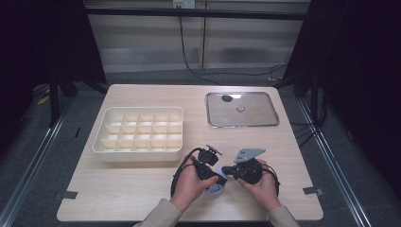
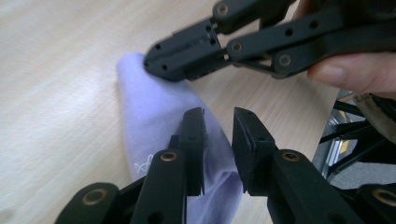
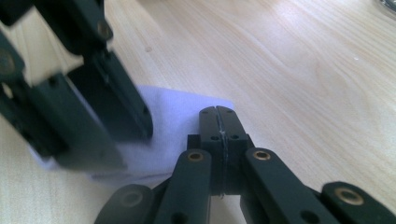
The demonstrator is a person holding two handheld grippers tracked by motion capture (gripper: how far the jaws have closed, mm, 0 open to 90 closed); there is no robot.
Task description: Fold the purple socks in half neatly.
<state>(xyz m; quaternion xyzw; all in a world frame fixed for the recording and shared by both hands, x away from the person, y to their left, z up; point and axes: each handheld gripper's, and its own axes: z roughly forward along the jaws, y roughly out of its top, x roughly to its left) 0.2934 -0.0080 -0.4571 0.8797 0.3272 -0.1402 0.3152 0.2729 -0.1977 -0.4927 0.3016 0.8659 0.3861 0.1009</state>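
Note:
A lavender cloth (image 1: 215, 188) (image 2: 159, 107) (image 3: 177, 116) lies folded on the wooden table near its front edge, between the person's two hands. My left gripper (image 1: 223, 180) (image 2: 218, 116) hovers low over the cloth's near end, open, with a gap between its pads and fabric beneath them. My right gripper (image 1: 224, 169) (image 3: 217, 111) has its jaws pressed together. Its tip (image 2: 154, 63) rests on the cloth's far end. Whether fabric is pinched in it I cannot tell. The left gripper (image 3: 126, 144) shows blurred at the left of the right gripper view.
A cream box (image 1: 137, 155) divided into several compartments stands left of centre. A metal tray (image 1: 242, 125) at the back right holds a dark bit (image 1: 227, 98) and a small round piece (image 1: 240, 108). Bare tabletop (image 1: 118, 184) stretches left of the hands.

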